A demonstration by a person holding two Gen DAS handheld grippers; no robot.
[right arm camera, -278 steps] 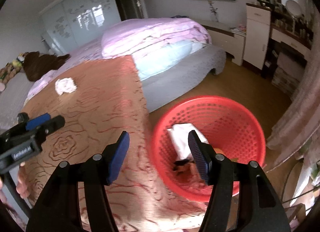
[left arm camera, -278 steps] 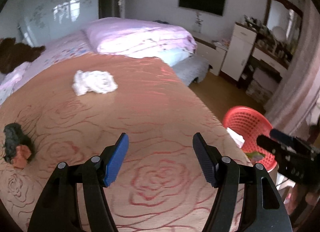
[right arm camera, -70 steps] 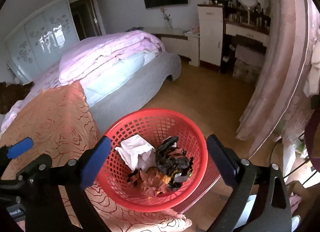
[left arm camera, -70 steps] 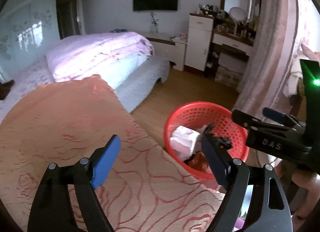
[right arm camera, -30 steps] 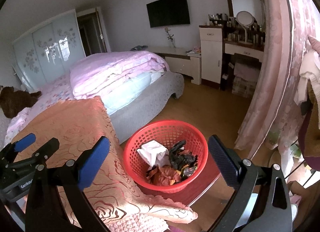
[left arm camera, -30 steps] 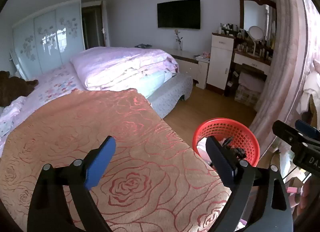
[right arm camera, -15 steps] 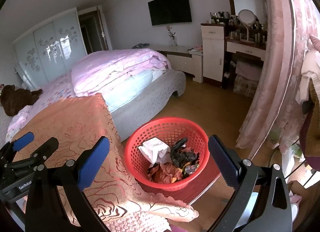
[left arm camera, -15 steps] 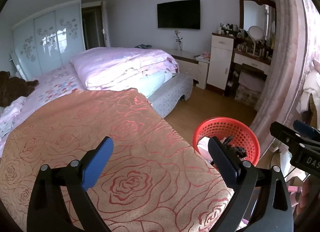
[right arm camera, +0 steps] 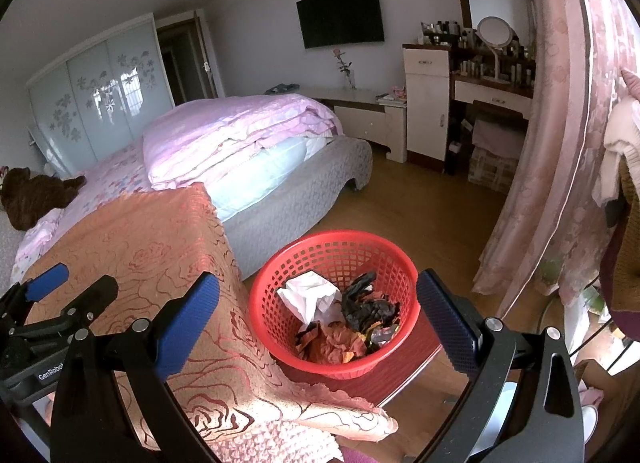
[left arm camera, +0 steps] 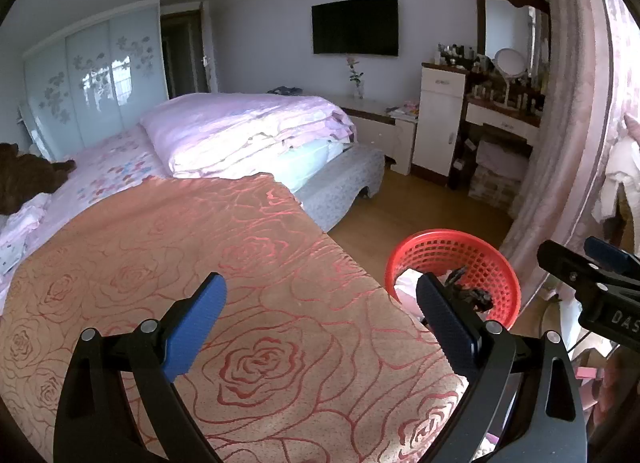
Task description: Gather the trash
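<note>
Since the trash is the thing to follow: it lies in the red basket (right arm camera: pixel 334 303), which stands on the floor just beside the bed corner.
Trash: white crumpled paper (right arm camera: pixel 310 297), a black crumpled piece (right arm camera: pixel 366 305) and orange-brown scraps (right arm camera: pixel 332 345), all inside the basket.
Change: the white paper and the dark lump that were on the rose-pattern bedspread (left arm camera: pixel 224 263) some seconds ago are gone from it; the black piece is now in the basket, and both tools are raised and drawn back from the rim.
Meaning: I judge the collecting is done, or nearly done, because no trash shows on the visible bedspread.
Left gripper (left arm camera: pixel 320 317): spread wide, nothing between the pads, above the bedspread.
Right gripper (right arm camera: pixel 318 309): spread wide, empty, above the basket.
Writing: "GenRobo", cut off, on the left tool in the right view; "DAS", cut off, on the right tool in the left view.
Further out: pink folded quilt (right arm camera: pixel 240 131), wall television (right arm camera: pixel 340 15), dressing table with a round mirror (right arm camera: pixel 494 33).
</note>
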